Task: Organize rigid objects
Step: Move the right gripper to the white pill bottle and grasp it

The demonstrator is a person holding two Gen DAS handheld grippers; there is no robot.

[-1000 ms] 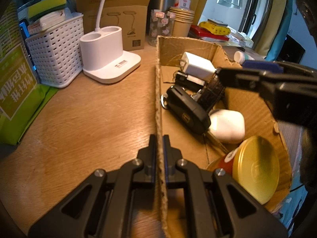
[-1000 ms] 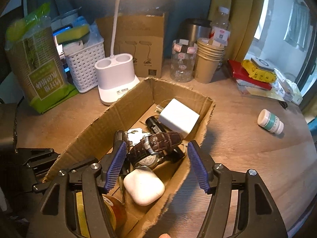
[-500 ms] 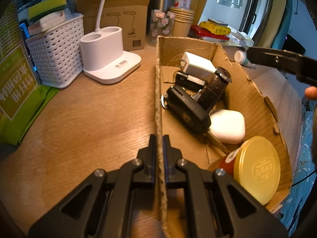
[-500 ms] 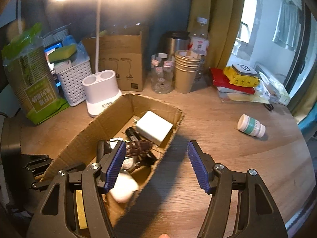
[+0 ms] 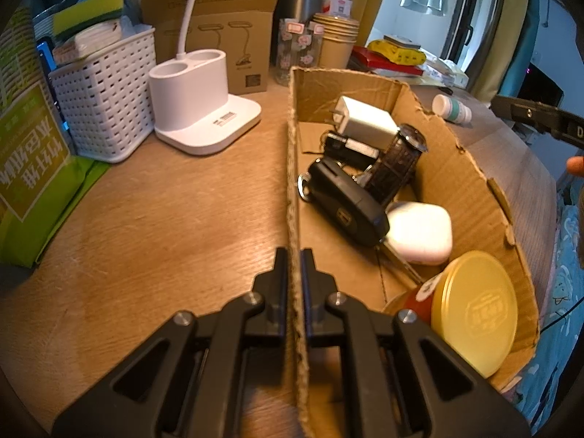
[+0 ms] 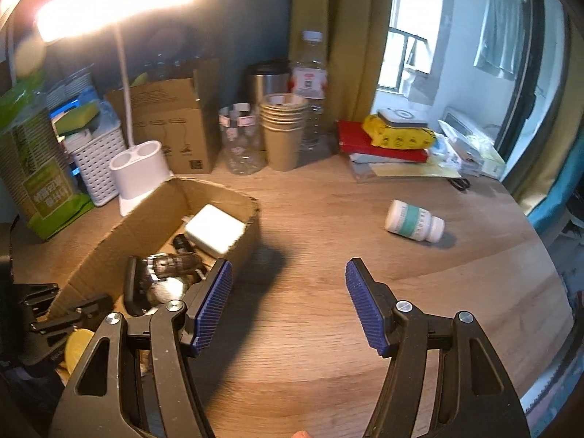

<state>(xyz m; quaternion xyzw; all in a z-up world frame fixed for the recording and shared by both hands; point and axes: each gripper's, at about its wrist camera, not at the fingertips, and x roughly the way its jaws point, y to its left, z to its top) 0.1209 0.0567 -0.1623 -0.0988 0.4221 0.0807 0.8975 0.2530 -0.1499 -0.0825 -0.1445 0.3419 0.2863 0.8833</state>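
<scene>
1. Two grippers share the work. The left gripper (image 5: 294,255) is pinched tight on the near wall of the shallow brown cardboard box (image 5: 474,197), apparently to keep the box from sliding on the wooden desk (image 5: 164,219) while items go in.
2. Inside the box lie a white square charger (image 5: 365,124), a brown leather-strap watch (image 5: 396,162), a black car key fob (image 5: 345,206), a white rounded earbud case (image 5: 419,231) and a gold-lidded round tin (image 5: 474,310), so most rigid items seem already gathered.
3. The right gripper (image 6: 288,299) has its blue-padded jaws spread wide with nothing between them, over bare desk just beside the box.
4. The small white pill bottle with a teal label (image 6: 414,221) lies on its side, well apart from the box and ahead of the right gripper; likely the next pickup.
5. Lying flat, it may roll when nudged.
</scene>
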